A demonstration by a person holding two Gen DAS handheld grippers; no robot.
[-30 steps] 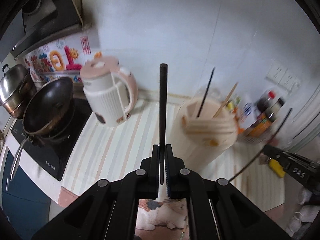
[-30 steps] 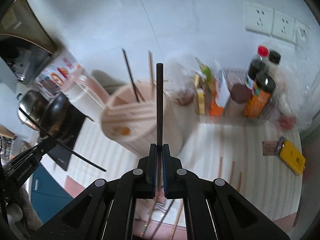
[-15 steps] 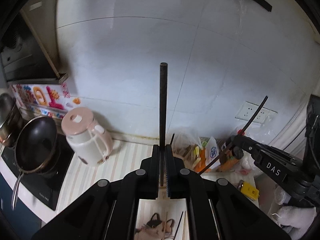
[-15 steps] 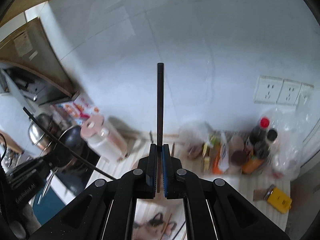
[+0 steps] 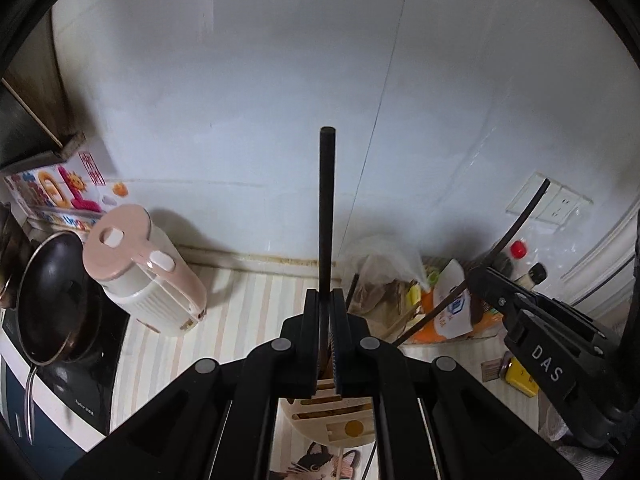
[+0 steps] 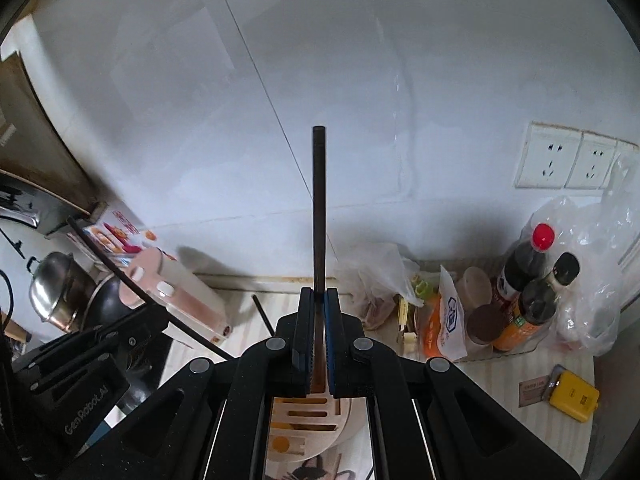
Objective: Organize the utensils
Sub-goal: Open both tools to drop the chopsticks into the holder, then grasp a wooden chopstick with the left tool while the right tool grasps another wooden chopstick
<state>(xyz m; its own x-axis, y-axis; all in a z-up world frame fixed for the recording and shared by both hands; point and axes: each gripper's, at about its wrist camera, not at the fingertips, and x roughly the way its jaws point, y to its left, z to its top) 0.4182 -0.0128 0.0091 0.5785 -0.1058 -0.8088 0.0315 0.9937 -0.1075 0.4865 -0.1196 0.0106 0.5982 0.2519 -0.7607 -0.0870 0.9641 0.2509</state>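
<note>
A dark chopstick [image 5: 327, 208] is being clamped in each closed tool [image 5: 328, 304], above the slotted holder [image 6: 308, 420]; misalignment is risking missed slots.

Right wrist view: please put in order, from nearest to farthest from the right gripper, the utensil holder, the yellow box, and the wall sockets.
1. The utensil holder, just under the right gripper, which is shut on a dark chopstick.
2. The yellow box, on the counter at the right.
3. The wall sockets, up on the back wall at the right.
</note>
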